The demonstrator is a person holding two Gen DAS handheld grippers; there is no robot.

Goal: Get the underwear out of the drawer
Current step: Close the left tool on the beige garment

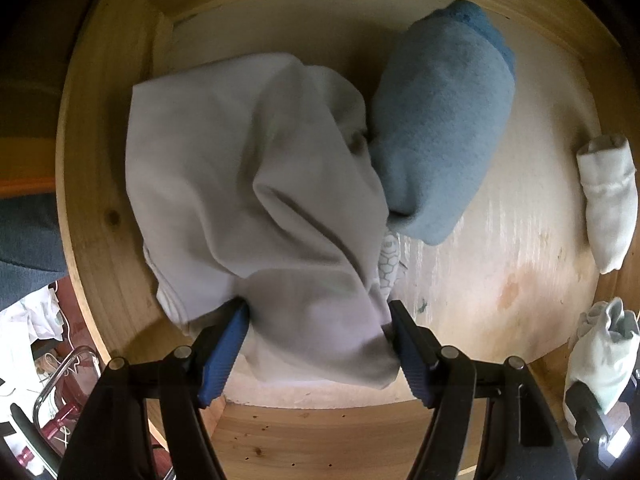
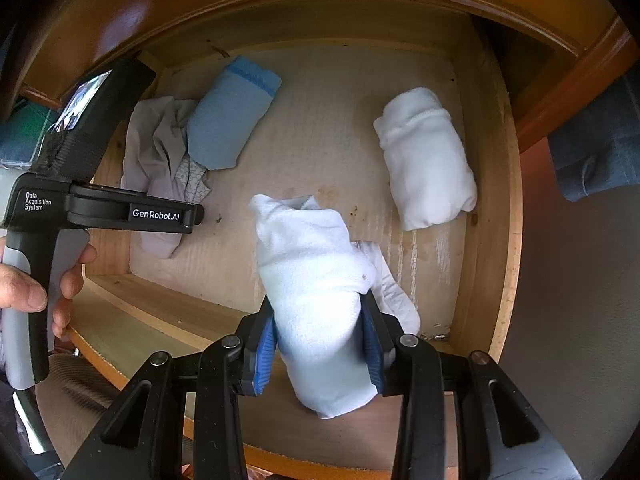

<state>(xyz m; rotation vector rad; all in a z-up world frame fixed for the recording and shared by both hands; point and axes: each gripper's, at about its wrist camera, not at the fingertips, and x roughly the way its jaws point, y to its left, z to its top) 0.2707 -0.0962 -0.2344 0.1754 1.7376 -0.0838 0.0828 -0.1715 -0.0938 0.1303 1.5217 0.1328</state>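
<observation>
Both claws loaded: the left gripper (image 1: pixel 318 316) pinches the grey underwear (image 1: pixel 256 184), the right gripper (image 2: pixel 320 330) clamps the white bundle (image 2: pixel 316 288). Each piece trails forward, away from its claw over the drawer (image 2: pixel 496 200) floor, so up and back looks the way out.

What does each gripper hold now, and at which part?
Left gripper pinches the grey cloth garment at its near edge. Right gripper clamps the white rolled cloth bundle around its lower middle.
</observation>
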